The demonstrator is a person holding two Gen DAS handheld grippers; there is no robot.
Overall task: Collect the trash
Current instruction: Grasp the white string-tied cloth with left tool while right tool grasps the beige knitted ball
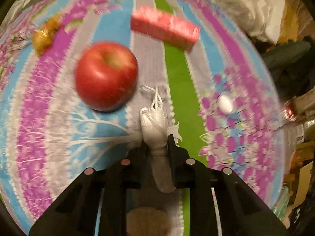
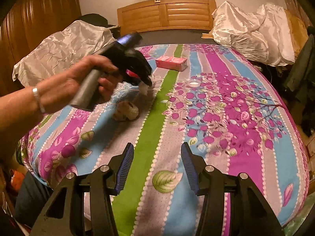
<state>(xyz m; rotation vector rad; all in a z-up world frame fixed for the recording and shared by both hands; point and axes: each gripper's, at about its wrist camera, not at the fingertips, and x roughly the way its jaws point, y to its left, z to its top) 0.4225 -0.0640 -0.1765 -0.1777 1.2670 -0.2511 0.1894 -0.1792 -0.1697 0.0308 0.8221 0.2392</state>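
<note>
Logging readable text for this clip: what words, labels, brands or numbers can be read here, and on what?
None can be read.
Pink rectangular packet: any print is motion-blurred.
Red-and-white item at the table's right edge: too blurred to read.
Crumpled white wrapper in the left hand-held gripper: no print visible.

Place: home bedroom.
Evidence: wooden headboard [image 2: 167, 13] far ahead of the claw; floral striped bedsheet [image 2: 216, 118] beneath it; wooden wardrobe [image 2: 39, 15] left.
</note>
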